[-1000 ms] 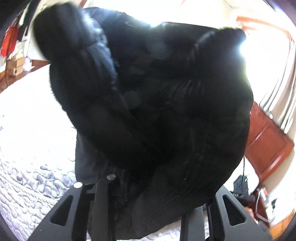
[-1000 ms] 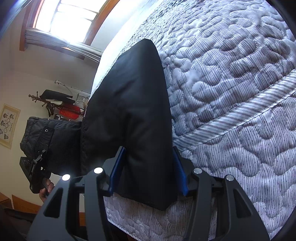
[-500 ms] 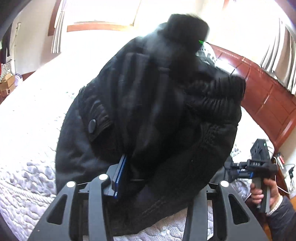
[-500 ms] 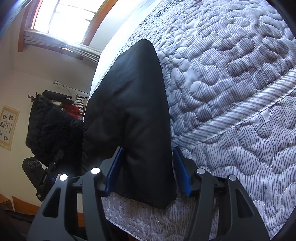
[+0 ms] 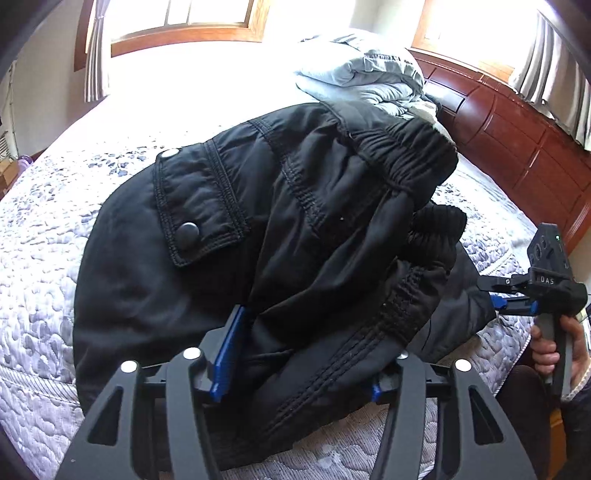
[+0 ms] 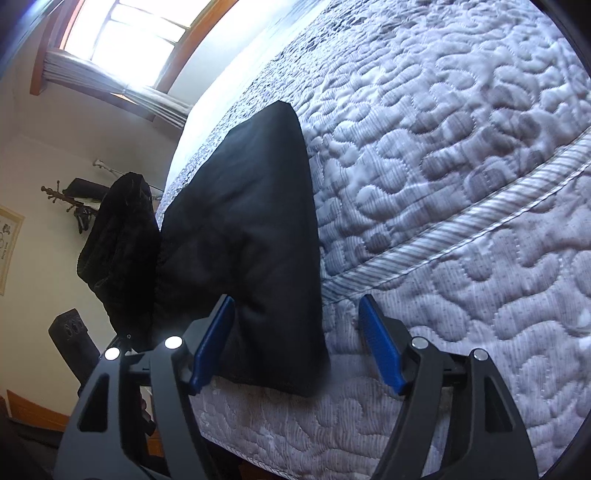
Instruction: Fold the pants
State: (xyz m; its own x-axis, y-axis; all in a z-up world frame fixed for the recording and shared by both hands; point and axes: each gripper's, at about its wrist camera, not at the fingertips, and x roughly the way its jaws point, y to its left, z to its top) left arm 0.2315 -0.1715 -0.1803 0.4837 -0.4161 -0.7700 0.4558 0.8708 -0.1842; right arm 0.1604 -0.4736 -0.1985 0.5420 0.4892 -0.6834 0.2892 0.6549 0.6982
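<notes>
Your left gripper [image 5: 299, 354] is clamped on the bunched waistband end of the black padded pants [image 5: 258, 229], lying on the pale quilted bedspread [image 5: 40, 229]. Your right gripper [image 6: 297, 343] is spread apart around the leg end [image 6: 258, 240], pads not touching.

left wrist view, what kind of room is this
Almost certainly a bedroom: the black pants lie on a quilted mattress, with a dark wooden headboard behind, folded pale bedding beside it, and curtained windows.
</notes>
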